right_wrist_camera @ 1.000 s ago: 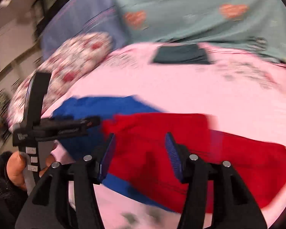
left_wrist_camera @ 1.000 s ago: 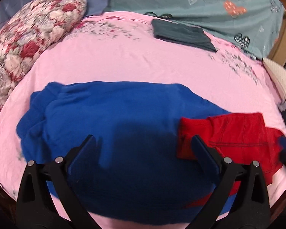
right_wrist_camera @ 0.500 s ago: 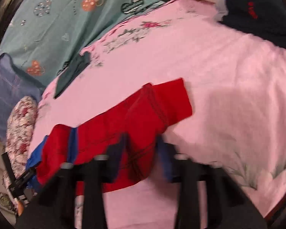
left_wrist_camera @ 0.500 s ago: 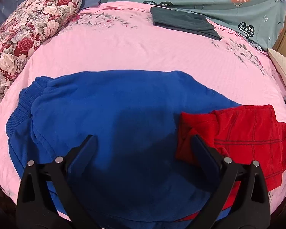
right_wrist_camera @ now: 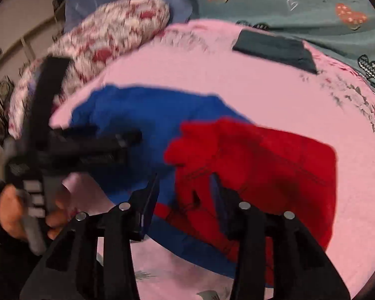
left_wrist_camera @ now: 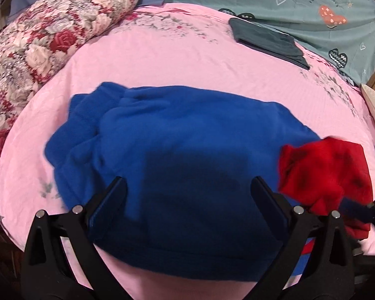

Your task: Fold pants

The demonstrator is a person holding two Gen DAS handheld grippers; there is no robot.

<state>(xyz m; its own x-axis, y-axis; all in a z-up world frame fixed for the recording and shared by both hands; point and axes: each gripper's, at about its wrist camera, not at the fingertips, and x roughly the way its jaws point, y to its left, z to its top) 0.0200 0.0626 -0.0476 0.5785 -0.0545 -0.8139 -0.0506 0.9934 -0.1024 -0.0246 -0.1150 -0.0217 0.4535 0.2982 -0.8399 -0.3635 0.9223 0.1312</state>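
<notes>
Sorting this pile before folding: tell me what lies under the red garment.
The red garment lies partly over the blue garment, whose edge shows below its near side, on the pink bedsheet. Whatever else is beneath the red cloth is covered.

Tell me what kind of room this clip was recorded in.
Most likely a bedroom, with the work done on a bed: a pink floral bedsheet covers the surface, a rose-patterned pillow sits at its left edge, and a teal heart-print quilt lies along the far side.
</notes>
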